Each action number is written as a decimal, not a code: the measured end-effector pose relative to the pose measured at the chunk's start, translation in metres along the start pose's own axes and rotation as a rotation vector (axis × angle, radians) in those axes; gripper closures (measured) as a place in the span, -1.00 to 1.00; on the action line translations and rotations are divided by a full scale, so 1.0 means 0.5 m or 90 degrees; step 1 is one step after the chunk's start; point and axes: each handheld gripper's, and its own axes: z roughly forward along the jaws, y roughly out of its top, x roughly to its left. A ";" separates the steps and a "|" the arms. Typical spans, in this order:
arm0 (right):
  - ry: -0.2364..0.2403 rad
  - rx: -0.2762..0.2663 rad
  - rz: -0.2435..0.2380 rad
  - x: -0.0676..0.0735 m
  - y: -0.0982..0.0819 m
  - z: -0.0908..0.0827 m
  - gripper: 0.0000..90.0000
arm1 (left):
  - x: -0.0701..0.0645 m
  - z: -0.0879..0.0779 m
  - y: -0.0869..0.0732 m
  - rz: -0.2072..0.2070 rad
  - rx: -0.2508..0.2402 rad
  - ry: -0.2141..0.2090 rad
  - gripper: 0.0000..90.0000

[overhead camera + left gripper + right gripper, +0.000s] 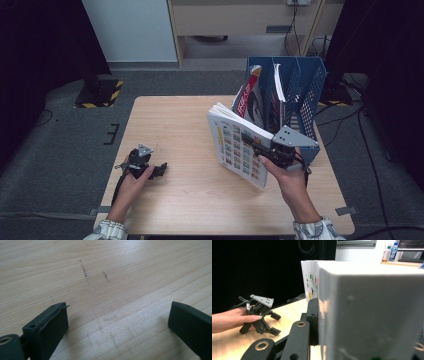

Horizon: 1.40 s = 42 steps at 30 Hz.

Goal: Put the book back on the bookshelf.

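High view has the right gripper [265, 148] clamped on a book [238, 147] held upright just short of the blue rack [306, 85] (two already filed, it seems), left gripper [159, 170] resting wide open and empty

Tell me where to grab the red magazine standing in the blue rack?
Grip the red magazine by its top edge, coming from above. It stands upright and leans in the blue rack, whose walls cover its lower part, so probably only the top is free for the jaws.

Left gripper [159, 171]: held low at the person's near left, jaws spread wide apart, nothing between them. Right gripper [261, 148]: raised at the right, jaws clamped together; right hand [285, 176] wrapped around its body.
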 end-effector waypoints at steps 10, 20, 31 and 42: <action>-0.011 0.000 0.003 -0.010 0.000 -0.032 0.64 | 0.002 0.000 0.000 -0.007 0.003 -0.004 -0.94; -0.027 0.000 0.005 -0.019 0.000 -0.071 0.64 | 0.002 0.000 0.000 -0.013 0.006 -0.004 -0.94; -0.050 -0.003 0.019 -0.036 0.002 -0.110 0.64 | 0.002 0.000 -0.001 -0.019 0.007 -0.004 -0.94; -0.066 -0.008 0.023 -0.047 0.000 -0.137 0.64 | 0.002 0.000 -0.001 -0.020 0.007 -0.003 -0.94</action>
